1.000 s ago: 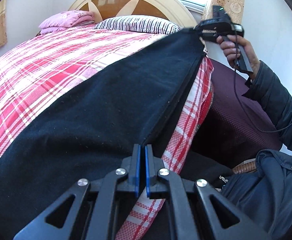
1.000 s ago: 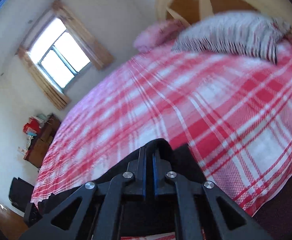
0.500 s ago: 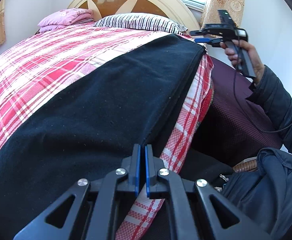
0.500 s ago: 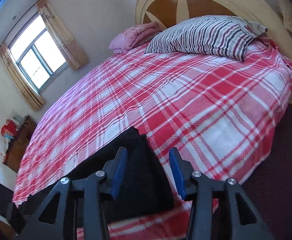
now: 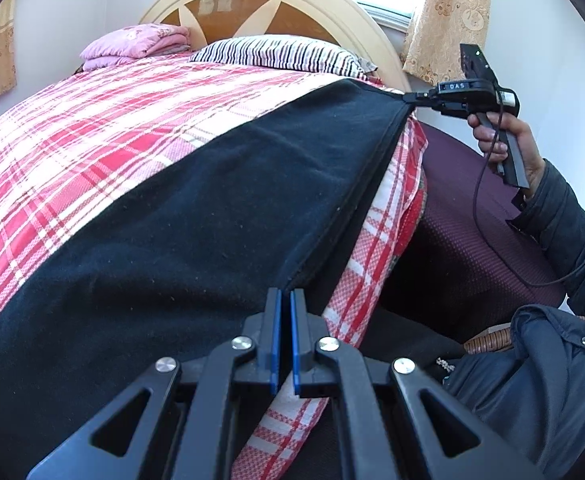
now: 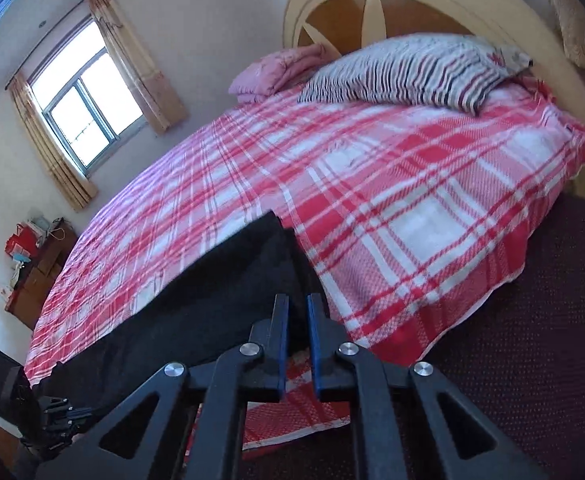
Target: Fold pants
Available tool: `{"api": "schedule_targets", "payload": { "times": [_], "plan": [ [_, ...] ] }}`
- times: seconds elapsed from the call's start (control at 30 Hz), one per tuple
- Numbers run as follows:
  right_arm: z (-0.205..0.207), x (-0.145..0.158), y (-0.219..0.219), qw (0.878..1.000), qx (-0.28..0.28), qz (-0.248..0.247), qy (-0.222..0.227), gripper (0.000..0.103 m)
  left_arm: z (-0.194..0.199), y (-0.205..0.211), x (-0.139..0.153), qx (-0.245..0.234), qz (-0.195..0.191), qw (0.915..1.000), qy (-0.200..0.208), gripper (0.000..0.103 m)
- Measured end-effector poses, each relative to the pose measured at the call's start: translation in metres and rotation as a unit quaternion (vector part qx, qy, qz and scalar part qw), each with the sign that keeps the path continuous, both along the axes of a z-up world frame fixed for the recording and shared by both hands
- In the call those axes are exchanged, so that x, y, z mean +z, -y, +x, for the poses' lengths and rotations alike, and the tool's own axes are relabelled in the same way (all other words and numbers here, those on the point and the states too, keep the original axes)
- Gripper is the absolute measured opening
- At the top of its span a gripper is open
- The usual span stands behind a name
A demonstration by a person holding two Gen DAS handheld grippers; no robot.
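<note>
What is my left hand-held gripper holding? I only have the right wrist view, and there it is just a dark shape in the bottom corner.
Observer: The left hand-held gripper is shut on the near end of the black pants, right at their doubled edge.
Operator: Does my right one have the far corner?
Observer: Yes. Seen from the left wrist, the right hand-held gripper has just been closing, and the corner is drawn to a point between its tips.
Operator: Are the pants flat in between?
Observer: They lie as one smooth band along the near edge of the plaid bedsheet, with no bunching showing.
</note>
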State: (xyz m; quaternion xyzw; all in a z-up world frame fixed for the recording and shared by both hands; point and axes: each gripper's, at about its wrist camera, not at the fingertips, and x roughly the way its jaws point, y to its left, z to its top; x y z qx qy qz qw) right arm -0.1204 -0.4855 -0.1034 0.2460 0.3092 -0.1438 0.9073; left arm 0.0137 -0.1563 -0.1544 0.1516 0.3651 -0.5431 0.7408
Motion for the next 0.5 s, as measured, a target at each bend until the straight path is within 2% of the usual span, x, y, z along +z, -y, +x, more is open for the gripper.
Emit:
{"api": "schedule_targets", "payload": {
  "times": [0.07,0.23,0.3,0.4,0.5],
  "plan": [
    [0.0,0.004,-0.003,1.0,-0.002,-0.014,-0.009,0.007,-0.003,0.001,0.0,-0.004,0.004,1.0,0.007,0.005],
    [0.007,-0.015,0.0,0.997,-0.017,-0.027,-0.067,0.007,0.0,0.001,-0.009,-0.006,0.011,0.9999,-0.006,0.005],
    [0.003,-0.01,-0.002,0.997,-0.019,-0.043,-0.058,0.007,0.001,-0.001,-0.007,-0.002,0.005,1.0,-0.007,0.005],
    [-0.001,0.016,-0.01,0.994,-0.048,-0.093,-0.027,0.008,0.001,-0.004,-0.002,0.005,-0.007,0.9999,-0.004,0.005],
    [0.018,0.035,-0.026,0.994,-0.009,-0.11,-0.003,0.014,-0.002,-0.007,0.005,0.01,-0.022,0.9997,0.01,0.005]
  ]
}}
